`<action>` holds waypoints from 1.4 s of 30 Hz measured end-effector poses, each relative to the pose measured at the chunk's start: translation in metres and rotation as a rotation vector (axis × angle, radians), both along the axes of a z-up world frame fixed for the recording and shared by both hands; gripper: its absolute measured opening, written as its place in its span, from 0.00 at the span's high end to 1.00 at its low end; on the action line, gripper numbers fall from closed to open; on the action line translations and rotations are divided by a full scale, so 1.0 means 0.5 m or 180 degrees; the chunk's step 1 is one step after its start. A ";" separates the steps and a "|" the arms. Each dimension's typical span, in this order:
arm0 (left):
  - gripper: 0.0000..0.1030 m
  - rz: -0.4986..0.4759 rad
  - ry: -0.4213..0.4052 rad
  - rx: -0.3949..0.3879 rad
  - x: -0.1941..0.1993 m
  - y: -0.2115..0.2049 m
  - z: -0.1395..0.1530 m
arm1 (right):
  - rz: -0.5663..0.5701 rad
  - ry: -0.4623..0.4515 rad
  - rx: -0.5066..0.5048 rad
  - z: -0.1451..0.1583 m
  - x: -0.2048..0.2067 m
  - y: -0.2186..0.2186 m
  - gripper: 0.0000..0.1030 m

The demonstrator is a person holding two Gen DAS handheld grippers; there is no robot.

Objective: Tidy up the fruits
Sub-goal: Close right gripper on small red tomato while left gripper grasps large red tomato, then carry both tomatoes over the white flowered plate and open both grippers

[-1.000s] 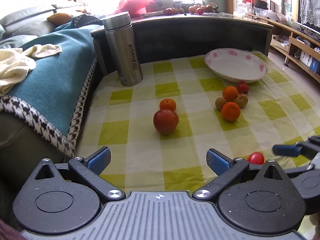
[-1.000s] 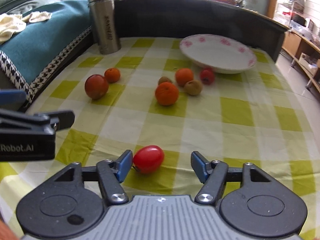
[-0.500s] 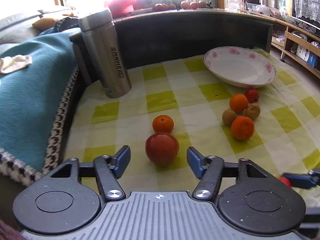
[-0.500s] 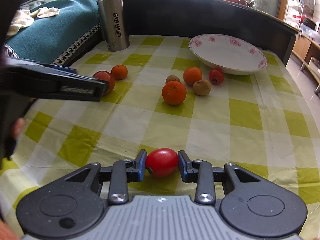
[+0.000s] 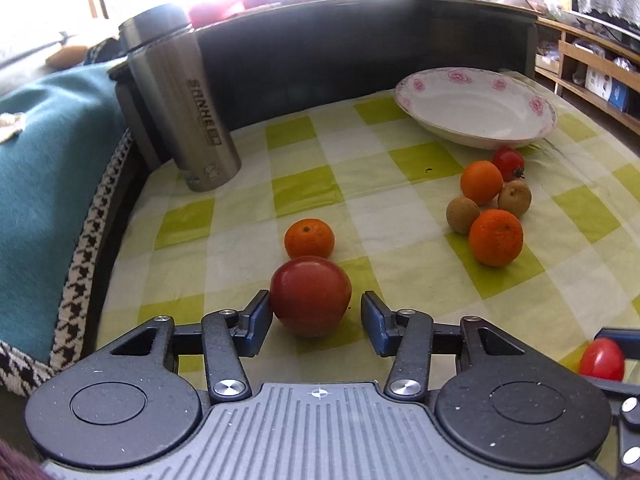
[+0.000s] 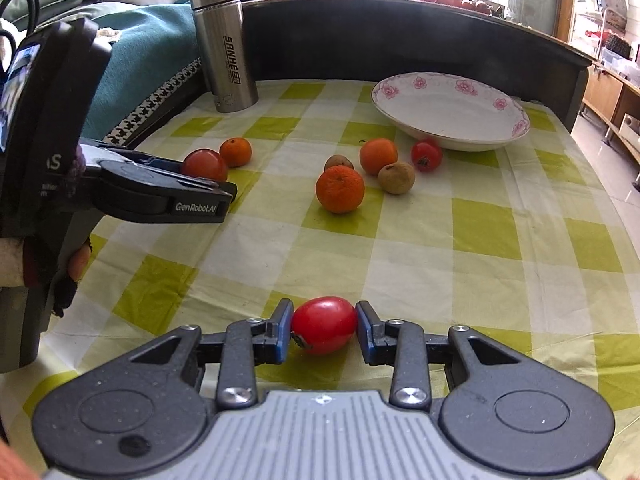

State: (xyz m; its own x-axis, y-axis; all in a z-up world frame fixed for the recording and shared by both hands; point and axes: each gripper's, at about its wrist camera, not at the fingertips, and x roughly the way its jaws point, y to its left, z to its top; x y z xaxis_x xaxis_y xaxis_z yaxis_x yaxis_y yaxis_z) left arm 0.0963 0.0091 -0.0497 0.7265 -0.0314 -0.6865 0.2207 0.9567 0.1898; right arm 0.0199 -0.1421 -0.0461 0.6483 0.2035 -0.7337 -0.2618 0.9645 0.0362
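Observation:
A large red tomato (image 5: 310, 302) lies on the green-checked cloth between the fingers of my left gripper (image 5: 316, 312). The left pad touches it; a narrow gap shows at the right pad, so this gripper is still open. A tangerine (image 5: 309, 238) sits just behind it. My right gripper (image 6: 324, 328) is shut on a small red tomato (image 6: 324, 324) near the cloth's front edge, both pads against it. The white flowered plate (image 6: 448, 108) stands empty at the back right. In the right wrist view the left gripper (image 6: 224, 196) comes in from the left beside the large tomato (image 6: 204, 164).
Two oranges (image 5: 496, 236), two brown fruits (image 5: 463, 215) and a small tomato (image 5: 508, 163) cluster in front of the plate (image 5: 460, 136). A steel flask (image 5: 184, 100) stands back left. A teal blanket (image 5: 48, 160) borders the left edge; a dark raised ledge (image 5: 360, 40) runs behind.
My left gripper moved forward around the large tomato and its fingers narrowed onto it. My right gripper's fingers shut on the small red tomato.

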 end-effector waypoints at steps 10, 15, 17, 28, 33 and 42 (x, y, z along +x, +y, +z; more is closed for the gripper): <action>0.52 -0.0071 -0.0072 -0.0109 -0.010 0.000 0.016 | -0.0016 -0.0069 0.0030 0.002 -0.004 -0.013 0.62; 0.56 -0.0235 -0.0135 -0.0129 -0.033 -0.016 0.033 | -0.0107 -0.0109 0.0039 0.011 0.000 -0.025 0.62; 0.55 -0.0268 -0.0161 0.0065 -0.034 -0.025 0.020 | -0.0121 -0.0081 0.0026 0.012 0.005 -0.027 0.62; 0.51 -0.0158 -0.0080 -0.0005 -0.002 -0.014 -0.005 | -0.0198 -0.0018 0.0030 0.005 0.005 -0.034 0.62; 0.53 -0.0194 -0.0012 -0.0116 -0.006 -0.012 0.003 | -0.0251 -0.0047 0.0039 0.019 0.012 -0.043 0.62; 0.53 -0.0441 -0.0117 -0.0276 -0.022 -0.068 0.042 | -0.0393 -0.0287 0.0071 0.066 0.064 -0.070 0.62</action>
State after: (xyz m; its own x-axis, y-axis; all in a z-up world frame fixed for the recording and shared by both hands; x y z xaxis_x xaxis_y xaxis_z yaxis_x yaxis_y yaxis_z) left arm 0.0851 -0.0250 -0.0288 0.7357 -0.1910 -0.6498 0.3461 0.9307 0.1183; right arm 0.0519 -0.1773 -0.0129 0.7324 0.1338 -0.6675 -0.1444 0.9887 0.0397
